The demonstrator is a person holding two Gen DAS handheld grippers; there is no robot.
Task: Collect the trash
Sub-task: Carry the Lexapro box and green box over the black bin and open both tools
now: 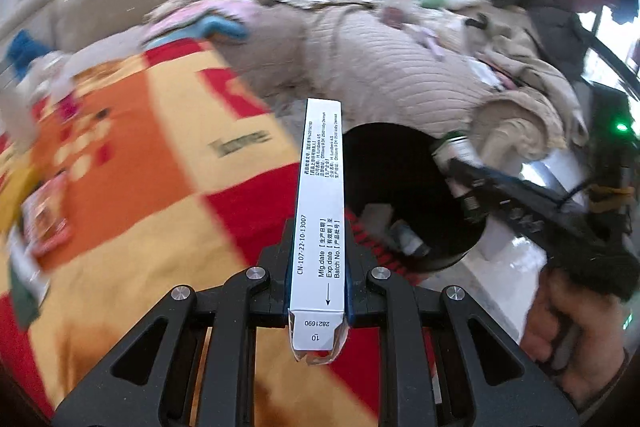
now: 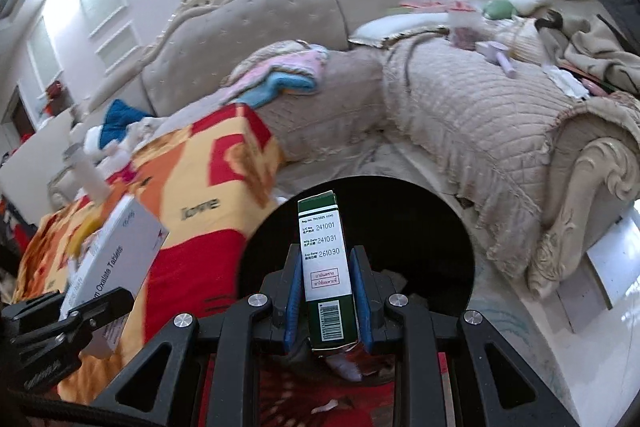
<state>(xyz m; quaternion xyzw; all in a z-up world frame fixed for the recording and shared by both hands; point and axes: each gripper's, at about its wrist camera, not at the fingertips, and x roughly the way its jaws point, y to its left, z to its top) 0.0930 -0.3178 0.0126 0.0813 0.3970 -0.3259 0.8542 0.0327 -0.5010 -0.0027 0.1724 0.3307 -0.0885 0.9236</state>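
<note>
My left gripper (image 1: pixel 319 227) is shut on a long white medicine box (image 1: pixel 320 195) and holds it over the red and orange blanket (image 1: pixel 140 187), just left of the black trash bin (image 1: pixel 400 179). My right gripper (image 2: pixel 326 259) is shut on a green and white medicine box (image 2: pixel 326 267) above the bin's open mouth (image 2: pixel 420 227). The right gripper with its green box also shows in the left wrist view (image 1: pixel 456 155) over the bin. The left gripper with the white box shows in the right wrist view (image 2: pixel 112 267) at lower left.
A beige quilted sofa (image 2: pixel 460 107) curves behind the bin, strewn with clothes, a pink and blue cloth (image 2: pixel 288 75) and small items. Packets and a bottle (image 1: pixel 44 211) lie on the blanket at left. Pale floor (image 2: pixel 580 347) lies to the right.
</note>
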